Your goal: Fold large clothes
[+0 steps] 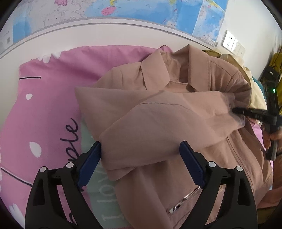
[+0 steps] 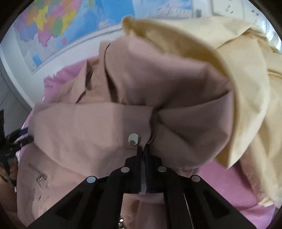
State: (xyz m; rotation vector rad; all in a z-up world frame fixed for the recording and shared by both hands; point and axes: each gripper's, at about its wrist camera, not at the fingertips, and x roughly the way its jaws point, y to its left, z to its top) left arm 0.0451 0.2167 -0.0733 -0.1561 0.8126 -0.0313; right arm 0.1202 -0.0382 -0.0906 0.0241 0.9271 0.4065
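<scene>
From the left wrist, the left gripper [image 1: 140,155] stands wide, its blue pads either side of a folded sleeve [image 1: 158,126] but not pinching it; the pink jacket [image 1: 176,84] lies collar-up on a pink bedspread [image 1: 44,105] with printed lettering, a zip [image 1: 185,199] showing near the hem. The right gripper [image 1: 246,111] comes in from the right, clamped on the sleeve's cuff end. A wall map [image 1: 141,10] and sockets [image 1: 232,43] sit behind. From the right wrist, the right gripper [image 2: 143,149] is closed tight on a bunched cuff edge just beside a snap button [image 2: 134,139], the sleeve drawn across the jacket's chest. A cream garment [image 2: 238,70] lies touching the jacket's far side, on the same bedspread [image 2: 229,190]. Risk, as I judge it: the pinch is thin, so the cuff may slip loose mid-fold; the soft bedding could let layers slide and skew; and the cream garment might get dragged into the fold.
</scene>
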